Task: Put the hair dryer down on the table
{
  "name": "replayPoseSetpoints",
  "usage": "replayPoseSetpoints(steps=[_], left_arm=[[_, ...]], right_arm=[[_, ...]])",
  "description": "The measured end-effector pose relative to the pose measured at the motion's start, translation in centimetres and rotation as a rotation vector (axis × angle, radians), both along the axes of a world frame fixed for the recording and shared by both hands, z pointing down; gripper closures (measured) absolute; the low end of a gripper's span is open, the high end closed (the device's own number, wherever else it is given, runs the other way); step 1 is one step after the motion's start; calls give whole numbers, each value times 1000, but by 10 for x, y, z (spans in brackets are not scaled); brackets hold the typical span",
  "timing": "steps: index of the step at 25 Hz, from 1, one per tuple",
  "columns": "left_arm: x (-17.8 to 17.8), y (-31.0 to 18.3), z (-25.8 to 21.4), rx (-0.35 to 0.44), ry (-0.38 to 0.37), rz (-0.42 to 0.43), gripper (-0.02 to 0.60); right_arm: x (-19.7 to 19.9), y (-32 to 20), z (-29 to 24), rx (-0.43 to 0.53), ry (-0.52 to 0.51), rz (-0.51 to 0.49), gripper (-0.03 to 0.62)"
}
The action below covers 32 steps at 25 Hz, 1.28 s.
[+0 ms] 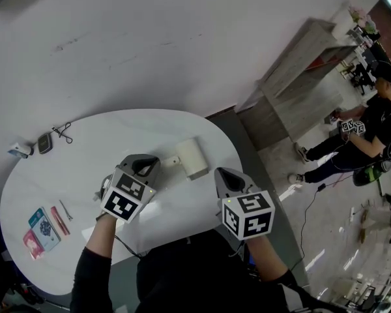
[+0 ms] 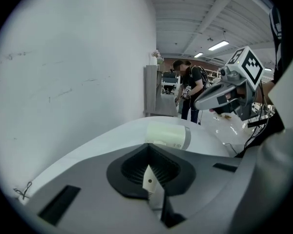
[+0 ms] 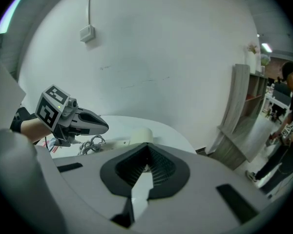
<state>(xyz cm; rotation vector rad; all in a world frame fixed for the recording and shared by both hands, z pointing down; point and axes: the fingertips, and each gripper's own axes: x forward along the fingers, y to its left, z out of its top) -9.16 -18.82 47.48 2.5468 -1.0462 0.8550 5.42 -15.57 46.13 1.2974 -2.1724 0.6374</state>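
Moment at the white table [image 1: 117,142], seen from above and along each tool.

(a) The hair dryer [image 1: 191,157] lay on its side on the tabletop, toward the far right edge. Its pale barrel was ahead of my two tools and between them, and neither tool touched it. In the right gripper view its handle ran leftward from the barrel to a loose coil of cable [image 3: 90,143] that also rested on the table.

(b) My left gripper [image 1: 145,166] hovered over the table just to the near left of the dryer. Its jaws were drawn together with nothing between them.

(c) My right gripper [image 1: 227,177] was held just off the table's near right edge, beside the dryer. Its jaws were likewise brought together and empty. From the left gripper view it read as a closed beak beneath its marker cube [image 2: 247,65].

(d) A few small items lay well apart from the dryer at the table's left. They were a stack of cards [image 1: 44,227], a dark flat object [image 1: 45,142] and a wire clip [image 1: 63,132].

(e) In the background at right, a person [image 1: 371,129] stood beyond a wooden cabinet [image 1: 300,77] set against the wall.
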Motion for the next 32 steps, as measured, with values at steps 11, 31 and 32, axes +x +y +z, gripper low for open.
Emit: replayPoseSetpoints(steps=[11, 31, 32], left_arm=[[-9, 23, -17, -20, 154, -79, 572], [-28, 64, -23, -53, 239, -156, 572], [-28, 65, -23, -53, 243, -156, 572]], right_arm=[[2, 20, -4, 10, -7, 43, 592], [-4, 51, -3, 12, 0, 52, 592], [-4, 52, -3, 13, 3, 51, 592]])
